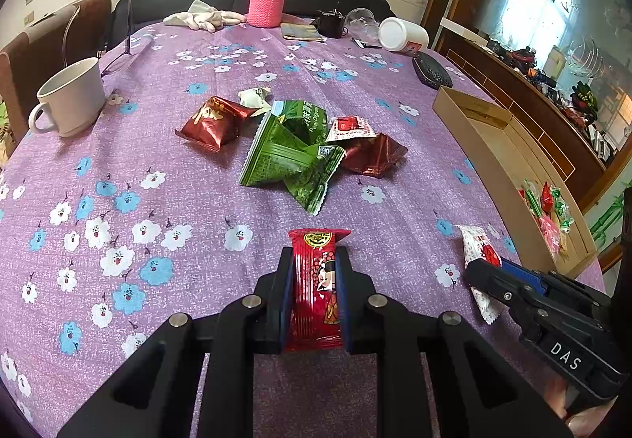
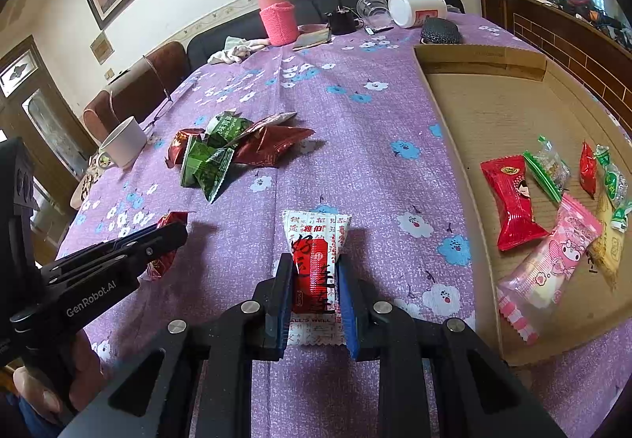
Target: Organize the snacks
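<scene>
Purple floral tablecloth [image 1: 166, 169] underlies each hand-held gripper: left [image 1: 314, 280] clamps red snack packet [image 1: 316, 288], right [image 2: 314, 280] white-red sachet [image 2: 316, 240].

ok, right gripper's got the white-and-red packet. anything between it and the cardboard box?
Nothing visible. The right gripper holds the white-and-red packet, and only bare tablecloth lies between it and the cardboard box. The box's near wall is low.
</scene>
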Action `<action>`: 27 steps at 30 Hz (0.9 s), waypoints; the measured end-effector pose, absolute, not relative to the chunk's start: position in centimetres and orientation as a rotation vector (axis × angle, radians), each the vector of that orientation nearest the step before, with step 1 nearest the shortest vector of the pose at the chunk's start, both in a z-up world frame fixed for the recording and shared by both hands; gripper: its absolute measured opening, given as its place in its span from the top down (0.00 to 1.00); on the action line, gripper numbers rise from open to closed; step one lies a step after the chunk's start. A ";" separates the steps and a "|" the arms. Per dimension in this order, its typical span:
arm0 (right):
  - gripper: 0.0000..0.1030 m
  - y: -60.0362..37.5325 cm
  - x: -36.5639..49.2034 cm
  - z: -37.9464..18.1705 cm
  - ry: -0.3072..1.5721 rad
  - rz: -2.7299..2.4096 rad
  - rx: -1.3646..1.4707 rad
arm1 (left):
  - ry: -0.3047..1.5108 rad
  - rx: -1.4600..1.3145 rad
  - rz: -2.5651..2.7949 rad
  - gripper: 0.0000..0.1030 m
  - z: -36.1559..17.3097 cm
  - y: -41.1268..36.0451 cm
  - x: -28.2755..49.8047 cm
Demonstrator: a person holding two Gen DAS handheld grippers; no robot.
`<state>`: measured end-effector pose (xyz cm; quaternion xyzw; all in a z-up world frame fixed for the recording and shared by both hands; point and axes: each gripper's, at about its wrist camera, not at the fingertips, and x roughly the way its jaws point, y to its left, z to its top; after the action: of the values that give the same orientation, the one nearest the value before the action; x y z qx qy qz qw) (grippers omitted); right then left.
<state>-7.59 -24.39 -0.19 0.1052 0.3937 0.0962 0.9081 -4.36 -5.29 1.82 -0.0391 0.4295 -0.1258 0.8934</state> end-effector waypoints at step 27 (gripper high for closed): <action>0.78 -24.0 -8.7 0.7 0.782 0.185 0.203 | 0.871 -0.065 -0.239 0.82 2.3 -5.4 -4.8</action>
<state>-8.67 -23.96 0.70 0.0984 0.3797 0.0900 0.9154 -4.83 -5.39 2.35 -0.0313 0.4207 -0.1157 0.8992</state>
